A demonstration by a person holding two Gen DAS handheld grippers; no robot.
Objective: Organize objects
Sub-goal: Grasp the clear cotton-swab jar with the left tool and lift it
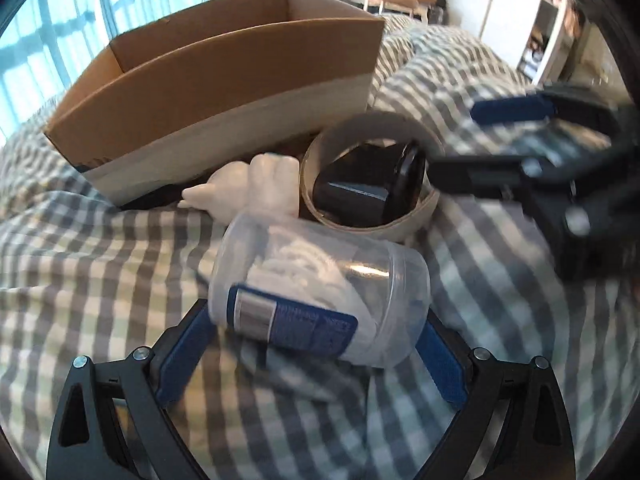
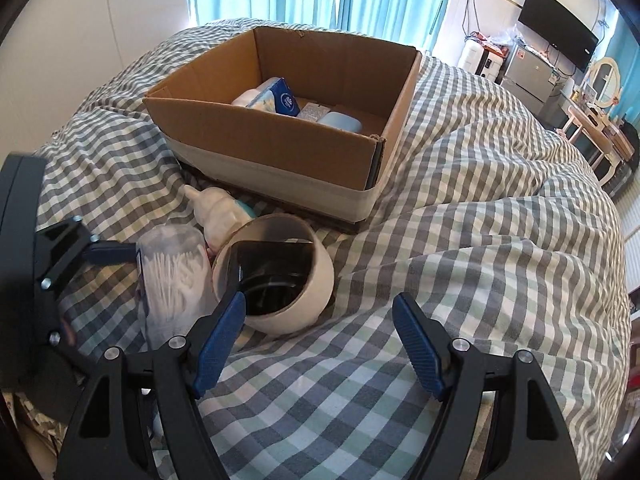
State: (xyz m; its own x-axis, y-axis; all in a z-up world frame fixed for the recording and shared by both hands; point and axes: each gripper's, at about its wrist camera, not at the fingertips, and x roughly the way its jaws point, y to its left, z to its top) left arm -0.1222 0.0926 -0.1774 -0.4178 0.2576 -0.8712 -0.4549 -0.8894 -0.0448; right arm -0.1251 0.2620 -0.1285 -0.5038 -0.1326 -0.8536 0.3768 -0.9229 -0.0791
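Note:
A clear plastic jar of cotton swabs (image 1: 320, 292) with a blue label lies between the blue pads of my left gripper (image 1: 316, 344), which is shut on it; the jar also shows in the right wrist view (image 2: 172, 276). Beyond it a wide tape roll (image 1: 372, 176) rings a black object (image 1: 372, 184), and a white bottle (image 1: 256, 180) lies beside them. A cardboard box (image 1: 224, 92) stands behind. My right gripper (image 2: 318, 344) is open and empty, just short of the tape roll (image 2: 280, 276). The box (image 2: 288, 148) holds a tissue pack (image 2: 276, 98) and small items.
Everything rests on a rumpled grey-and-white checked bed cover (image 2: 460, 240). Curtained windows stand behind the box. A TV (image 2: 560, 28), a fridge and a desk stand at the far right of the room.

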